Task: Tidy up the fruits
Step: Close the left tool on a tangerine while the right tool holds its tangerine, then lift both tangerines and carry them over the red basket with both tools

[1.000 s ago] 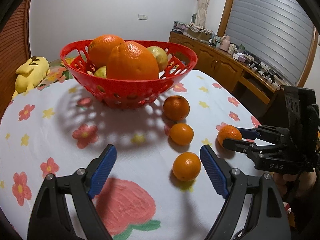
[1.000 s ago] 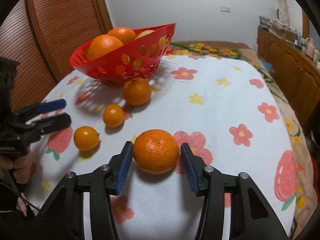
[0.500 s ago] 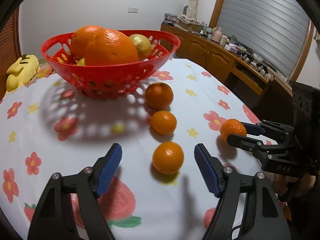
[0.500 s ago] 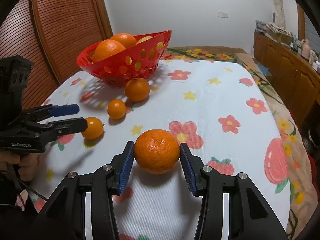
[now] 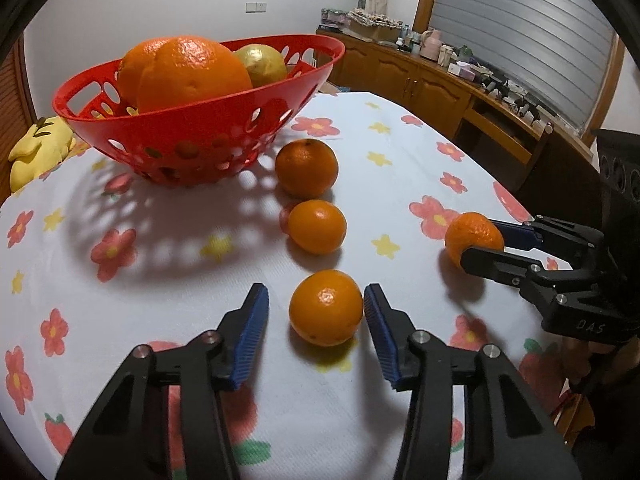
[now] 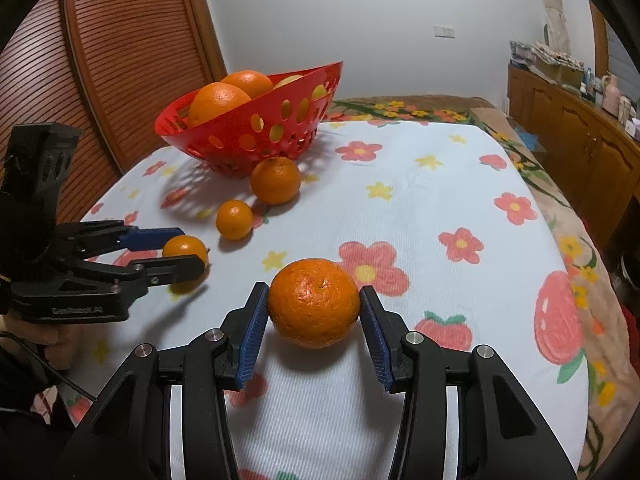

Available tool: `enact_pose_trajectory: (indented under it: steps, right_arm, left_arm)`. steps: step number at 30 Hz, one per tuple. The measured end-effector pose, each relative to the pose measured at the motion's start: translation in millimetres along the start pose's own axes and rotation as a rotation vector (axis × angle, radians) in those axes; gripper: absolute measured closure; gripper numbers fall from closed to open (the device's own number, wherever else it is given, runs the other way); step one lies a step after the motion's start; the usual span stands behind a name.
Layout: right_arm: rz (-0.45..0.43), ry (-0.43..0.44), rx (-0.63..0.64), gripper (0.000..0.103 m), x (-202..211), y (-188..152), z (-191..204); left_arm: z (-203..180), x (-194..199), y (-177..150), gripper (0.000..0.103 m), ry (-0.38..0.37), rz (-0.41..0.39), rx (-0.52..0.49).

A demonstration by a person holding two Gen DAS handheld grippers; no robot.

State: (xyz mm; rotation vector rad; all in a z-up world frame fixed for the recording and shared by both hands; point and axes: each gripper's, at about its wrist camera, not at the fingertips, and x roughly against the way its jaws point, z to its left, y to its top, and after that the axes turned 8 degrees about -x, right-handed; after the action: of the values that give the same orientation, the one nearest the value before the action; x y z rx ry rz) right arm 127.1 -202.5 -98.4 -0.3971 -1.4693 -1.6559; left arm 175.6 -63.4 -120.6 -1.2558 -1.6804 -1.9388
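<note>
The orange [image 6: 314,303] I held was clamped between my right tongs [image 6: 314,320], their blue pads pressed on both its sides, over the flowered cloth of the table [image 6: 420,208]. My left tongs [image 5: 316,322] were closing around a smaller orange [image 5: 326,307] that sat on the cloth; the right pad lay just against it, the left pad was not yet touching. Beyond it two more oranges [image 5: 317,226] [image 5: 307,167] lay in a row toward the red perforated basket [image 5: 192,136], which already held large oranges and a yellowish fruit.

The cloth was white with red flowers, yellow stars and strawberries. The left wrist view alone showed a yellow plush toy [image 5: 38,152] behind the basket and a wooden sideboard [image 5: 420,76] cluttered with small things under a grey blind. The right wrist view alone showed a slatted wooden door [image 6: 120,52].
</note>
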Motion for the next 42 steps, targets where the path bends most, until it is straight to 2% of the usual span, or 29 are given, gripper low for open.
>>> enact_pose_trajectory:
  steps: [6,14,42]
  right_arm:
    - [0.001,0.001,0.001,0.057,-0.3,-0.8,0.2]
    - [0.004,0.009,0.003,0.057,-1.1,-1.4,0.9]
    - [-0.026,0.007,0.005,0.057,8.5,2.4,4.6]
  left_arm:
    - [-2.2,1.0,-0.5,0.069,-0.018,-0.007,-0.005]
    - [-0.8,5.7,0.0,0.07,-0.006,-0.02,0.007]
    - [19.2,75.1,23.4,0.07,0.051,-0.19,0.021]
